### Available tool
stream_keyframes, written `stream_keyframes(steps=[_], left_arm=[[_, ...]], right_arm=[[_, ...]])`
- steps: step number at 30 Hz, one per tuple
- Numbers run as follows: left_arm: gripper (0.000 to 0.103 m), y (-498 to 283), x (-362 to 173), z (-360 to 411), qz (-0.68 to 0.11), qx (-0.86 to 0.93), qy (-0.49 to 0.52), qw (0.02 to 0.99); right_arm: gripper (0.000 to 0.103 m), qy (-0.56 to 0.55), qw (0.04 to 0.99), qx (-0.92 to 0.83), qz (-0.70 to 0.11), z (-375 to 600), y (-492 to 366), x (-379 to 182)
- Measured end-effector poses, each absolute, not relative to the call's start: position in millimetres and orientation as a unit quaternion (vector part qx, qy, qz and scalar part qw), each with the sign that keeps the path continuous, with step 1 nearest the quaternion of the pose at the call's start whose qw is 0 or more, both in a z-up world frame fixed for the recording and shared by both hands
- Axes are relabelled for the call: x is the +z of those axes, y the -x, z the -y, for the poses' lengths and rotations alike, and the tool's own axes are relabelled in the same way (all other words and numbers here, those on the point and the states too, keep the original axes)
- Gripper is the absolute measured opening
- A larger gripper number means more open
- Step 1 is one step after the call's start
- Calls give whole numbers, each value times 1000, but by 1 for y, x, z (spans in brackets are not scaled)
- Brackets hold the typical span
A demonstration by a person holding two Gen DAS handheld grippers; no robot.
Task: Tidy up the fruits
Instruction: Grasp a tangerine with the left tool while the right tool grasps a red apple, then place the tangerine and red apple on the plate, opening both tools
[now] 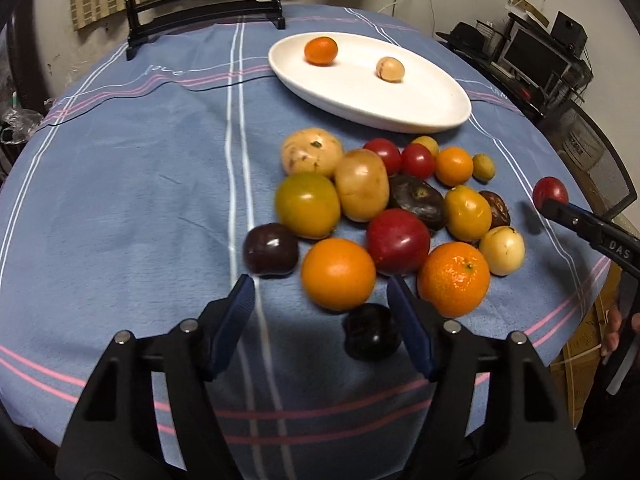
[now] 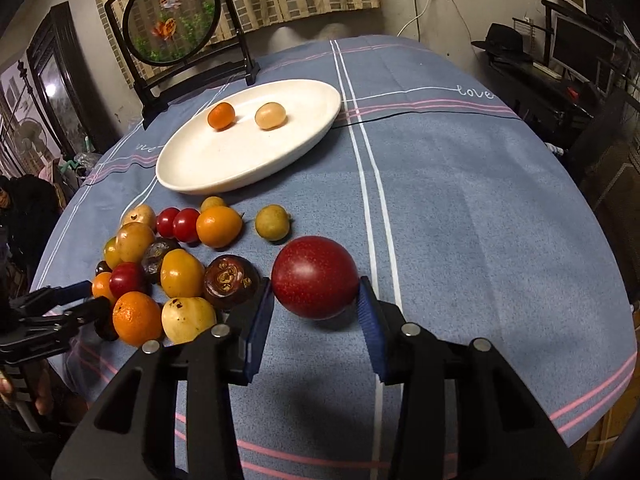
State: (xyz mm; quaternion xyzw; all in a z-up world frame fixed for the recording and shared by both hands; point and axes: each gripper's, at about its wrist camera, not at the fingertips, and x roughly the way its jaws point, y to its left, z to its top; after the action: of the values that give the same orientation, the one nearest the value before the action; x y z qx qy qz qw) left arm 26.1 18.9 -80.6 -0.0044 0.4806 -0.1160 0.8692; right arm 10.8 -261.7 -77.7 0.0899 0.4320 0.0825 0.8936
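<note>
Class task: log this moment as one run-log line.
right gripper: shut on red fruit | left gripper: open, over pile | plate: two fruits

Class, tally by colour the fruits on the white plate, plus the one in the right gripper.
Orange round fruit, on white oval plate: 1
Beige oval fruit, on plate: 1
Dark red round fruit, in right gripper: 1
Total: 3

Two fruits [image 1: 321, 51] on one plate [image 1: 400, 112]

Round table [image 1: 120, 200], blue striped cloth: white plate [image 1: 400, 112], loose fruit pile [image 1: 360, 188].
</note>
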Motion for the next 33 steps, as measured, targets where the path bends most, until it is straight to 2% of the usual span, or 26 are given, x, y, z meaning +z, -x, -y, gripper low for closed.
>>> stream_keyframes(steps=[5,7,10,15,16,33], left_arm=[[68,-33,-85,-16,-478,-121,8,870],[54,-32,-85,-16,-475,-115,10,872],[49,-29,-85,-17,-474,-125,16,871],[47,-30,-86,-16,-474,-124,20,872],[39,-28,-84,-16,-471,-128,23,872],[39,-25,-47,-20,-426,-144,17,893]], right_arm=[[43,-94,892,86,-434,261,-9,-78],[43,-94,891,86,-435,261,-8,-79],[43,-92,893,87,-432,258,-5,-76],[43,-93,891,92,-434,253,-3,-76],[43,-92,891,93,-435,253,-4,-76],[43,-77,894,118,-425,233,-13,-64]])
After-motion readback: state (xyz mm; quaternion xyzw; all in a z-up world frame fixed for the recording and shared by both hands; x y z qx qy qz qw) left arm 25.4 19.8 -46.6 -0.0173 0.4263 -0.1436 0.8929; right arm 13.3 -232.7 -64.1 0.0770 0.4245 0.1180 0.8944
